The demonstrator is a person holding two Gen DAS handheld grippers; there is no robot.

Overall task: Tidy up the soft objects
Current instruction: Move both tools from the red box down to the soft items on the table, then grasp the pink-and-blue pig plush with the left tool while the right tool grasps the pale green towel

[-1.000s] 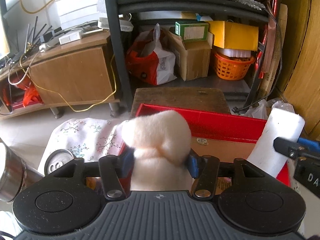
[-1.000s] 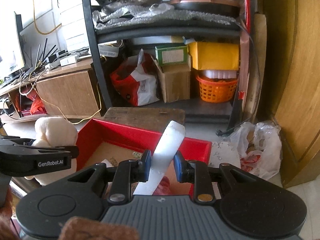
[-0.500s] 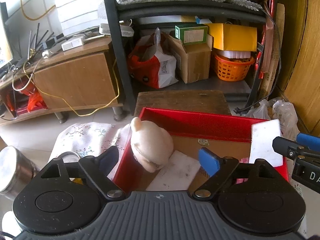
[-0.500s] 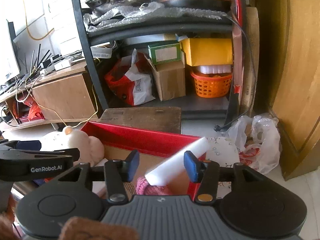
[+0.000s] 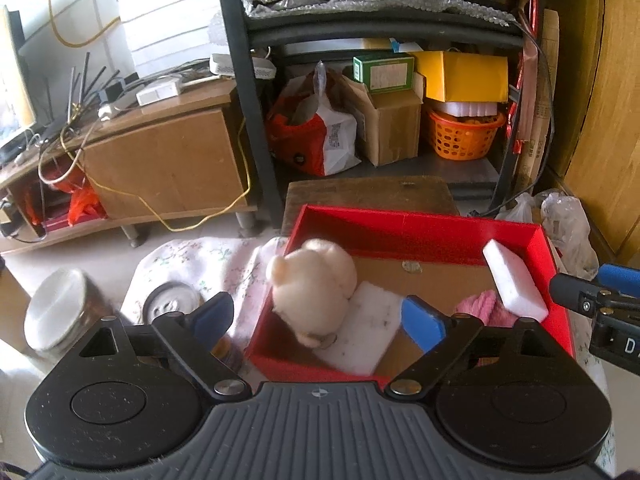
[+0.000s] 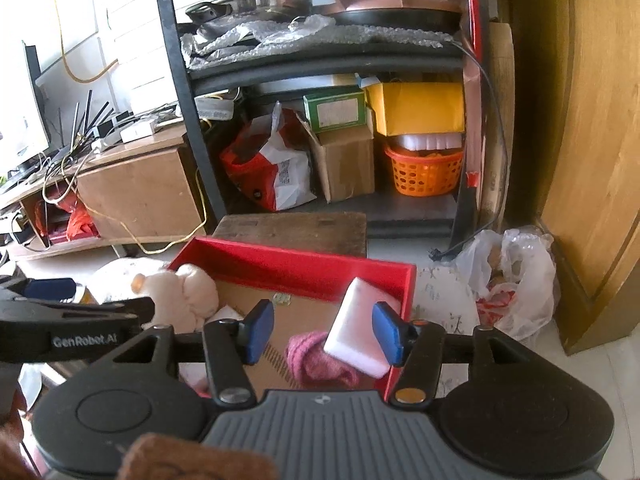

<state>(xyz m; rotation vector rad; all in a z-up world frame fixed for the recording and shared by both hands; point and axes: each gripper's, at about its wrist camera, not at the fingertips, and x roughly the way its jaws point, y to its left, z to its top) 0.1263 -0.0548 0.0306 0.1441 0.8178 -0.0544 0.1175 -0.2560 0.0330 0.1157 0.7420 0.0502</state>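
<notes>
We are holding the left gripper point(image 5: 318, 320) above the near left corner of the red box point(image 5: 416, 226); its jaws are opening and standing wide, with nothing pressed between the blue pads. The cream plush toy point(image 5: 314, 290) is lying inside the box at about eleven o'clock from that gripper's centre, resting partly on a flat white sponge point(image 5: 366, 332) on the cardboard floor.

We are carrying the right gripper point(image 6: 322, 332) over the box's right side, and its jaws are opening too. The white foam block point(image 6: 358, 330) is sitting tilted at about three o'clock within the gap, just beside the right pad (we cannot tell whether it is touching), leaning on the pink cloth point(image 6: 316, 358) by the box's right wall. The left pad is well clear of it.

Outside the box, at nine o'clock in the left wrist view, a metal can point(image 5: 170, 306) is standing on a floral cloth point(image 5: 200, 258).
</notes>
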